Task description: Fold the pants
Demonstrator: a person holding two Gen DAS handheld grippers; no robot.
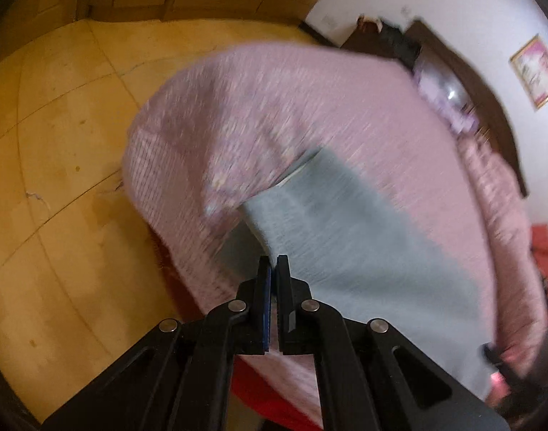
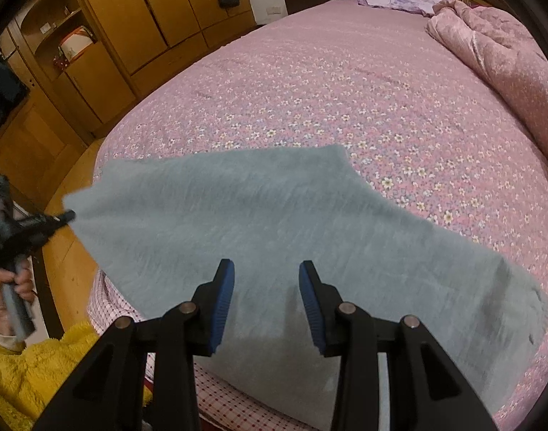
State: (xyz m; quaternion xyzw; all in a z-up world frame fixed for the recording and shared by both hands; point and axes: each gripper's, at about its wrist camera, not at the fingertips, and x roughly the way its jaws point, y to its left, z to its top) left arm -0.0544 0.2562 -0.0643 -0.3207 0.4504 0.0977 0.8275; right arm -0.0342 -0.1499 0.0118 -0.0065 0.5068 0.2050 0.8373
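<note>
Right gripper point(image 2: 266, 269) low centre of its frame, black arms, ribbed blue pads, jaws wide, holding nothing, hovering over grey pants point(image 2: 274, 237). Soft fuzzy knit, spread flat across near edge of bed point(image 2: 345, 82), one corner lifted off at left of frame. Left gripper point(image 2: 67, 216) at that lifted corner, black, in a hand point(image 2: 22, 283) at far left; jaws pinched on the fabric edge. From the left wrist view, left gripper point(image 1: 273, 264) jaws nearly together, grey cloth edge at the tips, frame motion-blurred. Yellow fleece sleeve point(image 2: 29, 366) lower left. Pink floral quilted bedspread under pants. Bunched pink duvet point(image 2: 503, 54) upper right. Glossy wooden wardrobe point(image 2: 148, 10) upper left.
</note>
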